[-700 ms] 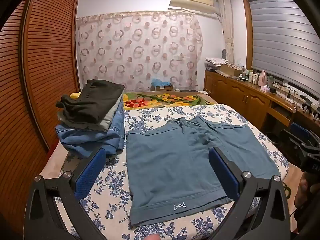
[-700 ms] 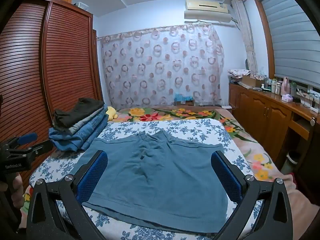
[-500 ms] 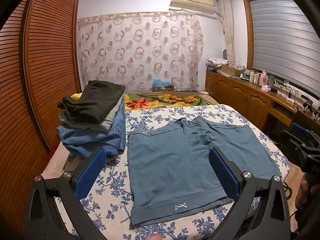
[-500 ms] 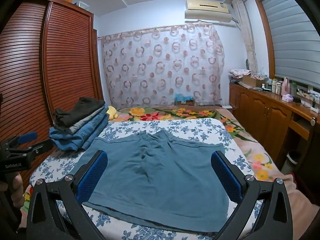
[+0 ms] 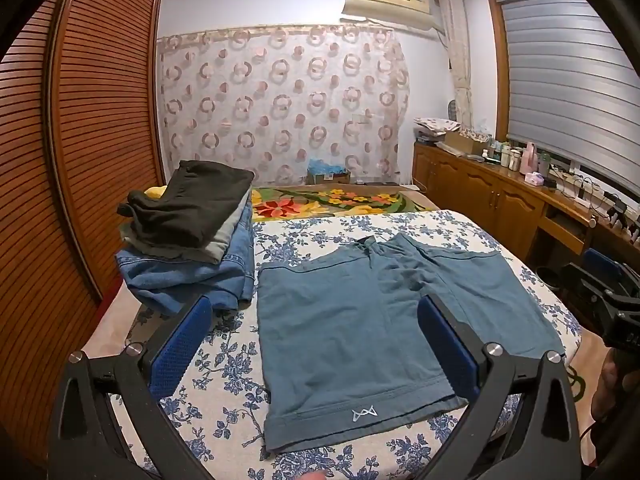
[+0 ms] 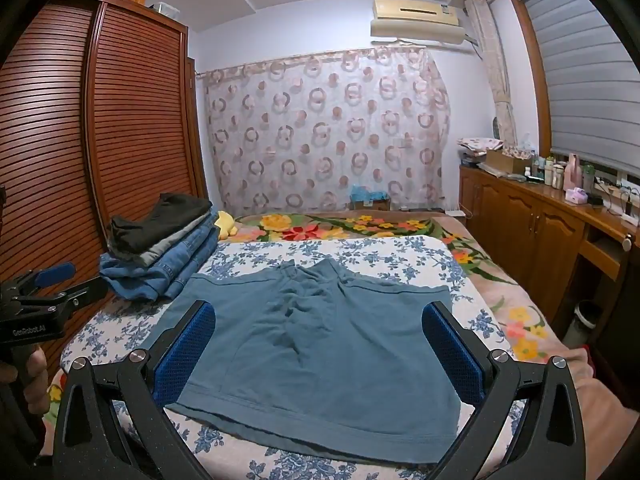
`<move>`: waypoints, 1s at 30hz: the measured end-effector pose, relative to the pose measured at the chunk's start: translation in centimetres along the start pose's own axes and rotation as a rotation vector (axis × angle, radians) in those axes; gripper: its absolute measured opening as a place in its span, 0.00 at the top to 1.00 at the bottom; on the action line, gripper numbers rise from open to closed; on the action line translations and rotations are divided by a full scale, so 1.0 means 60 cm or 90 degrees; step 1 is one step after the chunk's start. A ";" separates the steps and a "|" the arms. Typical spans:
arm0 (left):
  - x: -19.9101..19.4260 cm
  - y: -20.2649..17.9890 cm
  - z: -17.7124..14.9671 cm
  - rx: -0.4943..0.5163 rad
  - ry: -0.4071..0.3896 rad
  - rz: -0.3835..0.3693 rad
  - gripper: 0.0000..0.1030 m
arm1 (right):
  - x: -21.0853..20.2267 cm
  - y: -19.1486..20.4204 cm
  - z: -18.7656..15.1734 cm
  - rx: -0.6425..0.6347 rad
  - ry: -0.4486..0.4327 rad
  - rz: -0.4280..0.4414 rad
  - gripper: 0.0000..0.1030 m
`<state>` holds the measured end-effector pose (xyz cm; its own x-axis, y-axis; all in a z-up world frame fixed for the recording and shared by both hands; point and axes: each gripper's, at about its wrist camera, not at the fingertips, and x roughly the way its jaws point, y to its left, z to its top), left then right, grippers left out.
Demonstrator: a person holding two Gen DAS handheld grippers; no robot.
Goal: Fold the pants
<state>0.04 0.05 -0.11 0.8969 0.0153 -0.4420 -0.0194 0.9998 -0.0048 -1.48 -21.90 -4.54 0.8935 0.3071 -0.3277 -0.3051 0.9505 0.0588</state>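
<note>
Home bedroom: bed (image 6: 256, 252) with floral sheet, louvred wooden wardrobe (image 6: 120, 128), patterned curtain (image 6: 328, 132), wall air conditioner (image 6: 416, 20), toiletries-covered cabinets (image 6: 532, 216).

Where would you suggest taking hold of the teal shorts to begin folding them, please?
Probably the near hem corners of the teal shorts, one per gripper, coming low from the near bed edge: they lie spread flat, so only the edges offer the fingers something to pinch.

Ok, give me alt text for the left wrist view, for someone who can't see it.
Teal shorts lie spread flat and unfolded on a blue-floral bedsheet, seen between the open fingers of the left gripper, which hovers above them. A stack of folded clothes sits to the left by a slatted wooden wardrobe; the right gripper shows at the right edge.
</note>
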 end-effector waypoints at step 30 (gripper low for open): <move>-0.001 -0.003 -0.003 0.000 -0.003 0.001 0.00 | 0.000 0.001 0.001 0.002 0.001 0.000 0.00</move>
<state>-0.10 -0.13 -0.25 0.8992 0.0163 -0.4373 -0.0205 0.9998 -0.0050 -1.48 -21.87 -4.47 0.8927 0.3075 -0.3294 -0.3044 0.9505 0.0624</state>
